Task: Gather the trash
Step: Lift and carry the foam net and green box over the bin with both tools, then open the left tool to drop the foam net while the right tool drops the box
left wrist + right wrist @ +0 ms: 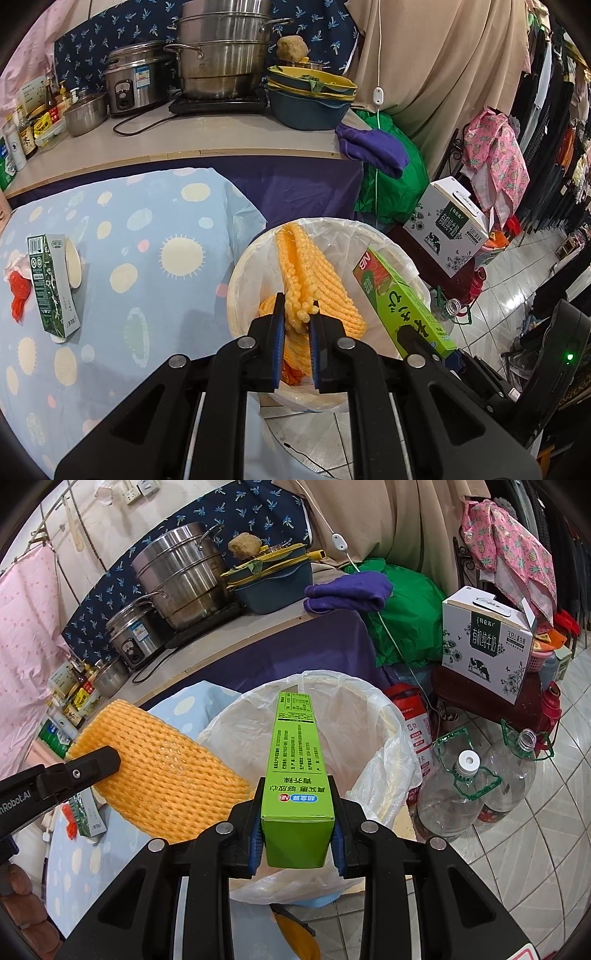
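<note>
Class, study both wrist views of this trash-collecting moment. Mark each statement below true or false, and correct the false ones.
1. The left gripper is shut on the orange foam fruit net. True.
2. The right gripper holds a red metal can. False: it is shut on a long bright green cardboard box.
3. The round bin lined with a clear plastic bag lies below both held items. True.
4. The dark green milk carton is already in the bin. False: it lies on the blue spotted tablecloth.
5. The large steel steamer pot stands on the floor. False: it sits on the counter.
</note>
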{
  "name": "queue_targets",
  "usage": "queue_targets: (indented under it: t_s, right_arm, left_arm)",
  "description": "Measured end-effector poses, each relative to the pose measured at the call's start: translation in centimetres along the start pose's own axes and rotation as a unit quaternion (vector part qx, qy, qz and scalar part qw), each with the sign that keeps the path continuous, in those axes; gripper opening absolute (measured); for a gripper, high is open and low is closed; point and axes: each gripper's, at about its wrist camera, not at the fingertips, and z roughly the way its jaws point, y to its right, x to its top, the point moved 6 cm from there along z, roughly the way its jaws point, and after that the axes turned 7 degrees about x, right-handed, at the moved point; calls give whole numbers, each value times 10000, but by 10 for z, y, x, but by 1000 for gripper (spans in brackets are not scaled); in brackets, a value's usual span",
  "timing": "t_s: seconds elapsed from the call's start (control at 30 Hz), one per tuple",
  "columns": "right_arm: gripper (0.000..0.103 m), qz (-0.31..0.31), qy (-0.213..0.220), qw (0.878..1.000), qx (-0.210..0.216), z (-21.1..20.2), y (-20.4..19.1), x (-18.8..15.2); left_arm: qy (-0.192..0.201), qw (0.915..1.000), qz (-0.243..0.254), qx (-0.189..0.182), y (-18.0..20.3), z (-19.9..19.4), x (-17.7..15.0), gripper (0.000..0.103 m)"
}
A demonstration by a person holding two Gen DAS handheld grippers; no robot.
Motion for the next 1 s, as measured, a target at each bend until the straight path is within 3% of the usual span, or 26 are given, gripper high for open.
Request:
queue_targets:
  t_s: [0.3, 0.37, 0.47, 1.0]
  right_arm:
    - [28, 39, -5, 10000, -30, 1, 2, -1]
    - [30, 48, 1, 10000, -29, 1, 2, 0]
    - [31, 55, 8, 10000, -35, 0, 3, 1]
    - [31, -45, 68, 10000, 3, -2, -7, 7]
  left_arm:
    - [-18, 10000, -8, 27, 0, 5, -2, 14]
    - [-28, 10000, -28, 55, -1, 6, -2, 27]
    - [-7, 9999, -87, 84, -4, 6, -1, 36]
    - [-8, 9998, -161, 111, -12, 5, -1, 40]
